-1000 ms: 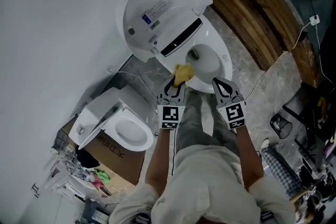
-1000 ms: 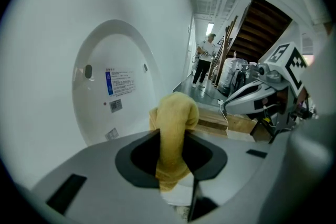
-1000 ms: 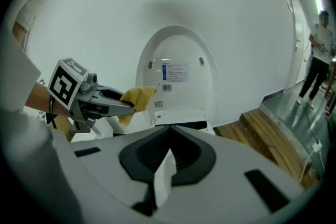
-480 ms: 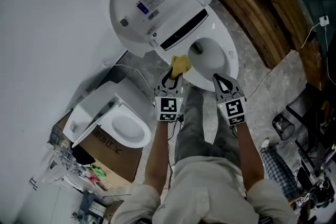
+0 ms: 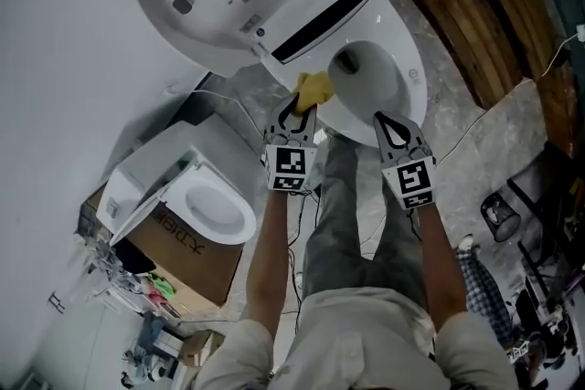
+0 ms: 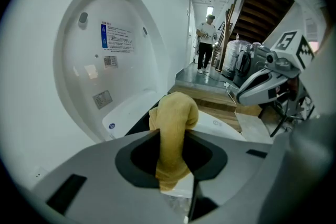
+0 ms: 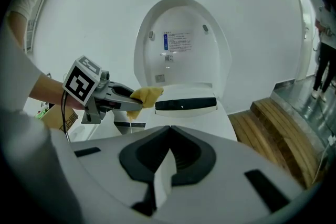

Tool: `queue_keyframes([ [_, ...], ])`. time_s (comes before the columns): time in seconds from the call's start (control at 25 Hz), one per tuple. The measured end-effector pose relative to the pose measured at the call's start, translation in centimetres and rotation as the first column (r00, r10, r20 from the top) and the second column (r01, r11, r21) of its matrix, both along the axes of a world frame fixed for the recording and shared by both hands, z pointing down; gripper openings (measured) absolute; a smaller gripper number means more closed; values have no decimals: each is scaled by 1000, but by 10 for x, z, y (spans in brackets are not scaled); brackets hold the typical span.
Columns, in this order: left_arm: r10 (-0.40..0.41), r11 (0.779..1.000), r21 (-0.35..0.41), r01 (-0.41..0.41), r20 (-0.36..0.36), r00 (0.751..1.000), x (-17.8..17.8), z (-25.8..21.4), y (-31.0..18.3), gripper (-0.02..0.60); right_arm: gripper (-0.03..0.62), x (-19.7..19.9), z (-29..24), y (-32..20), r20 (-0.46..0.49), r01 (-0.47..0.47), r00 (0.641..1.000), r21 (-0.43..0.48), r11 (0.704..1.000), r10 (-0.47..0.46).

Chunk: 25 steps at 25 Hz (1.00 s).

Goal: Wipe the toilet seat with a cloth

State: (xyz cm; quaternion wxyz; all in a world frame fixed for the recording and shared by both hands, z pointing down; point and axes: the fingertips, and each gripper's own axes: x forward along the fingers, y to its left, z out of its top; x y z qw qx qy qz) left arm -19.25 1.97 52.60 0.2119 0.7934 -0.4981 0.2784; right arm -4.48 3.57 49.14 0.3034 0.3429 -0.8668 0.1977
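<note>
Lid-up toilet (image 5: 413, 91) is standing on grey stone floor (image 5: 457, 119); left gripper (image 5: 302, 110) is clamping yellow cloth (image 5: 313, 89) at rim; right gripper (image 5: 384, 120) is hovering closed, empty.

The head view is dim and bluish, with weak, soft shadows. Both gripper views are brighter, bowed by the wide lens, black-cornered and blurred nearest the camera; faint sheen marks the toilet lid (image 6: 93, 72).
</note>
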Motion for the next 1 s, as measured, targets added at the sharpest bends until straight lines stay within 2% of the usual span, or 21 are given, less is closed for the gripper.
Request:
queue_keyframes([
  [0.68, 53, 995, -88, -47, 69, 996, -4, 106, 9, 120, 8, 0, 78, 32, 4, 22, 1000, -51, 998, -22],
  [1.0, 102, 990, -107, -90, 117, 988, -3, 134, 3, 120, 8, 3, 96, 41, -1, 15, 1000, -74, 997, -15],
])
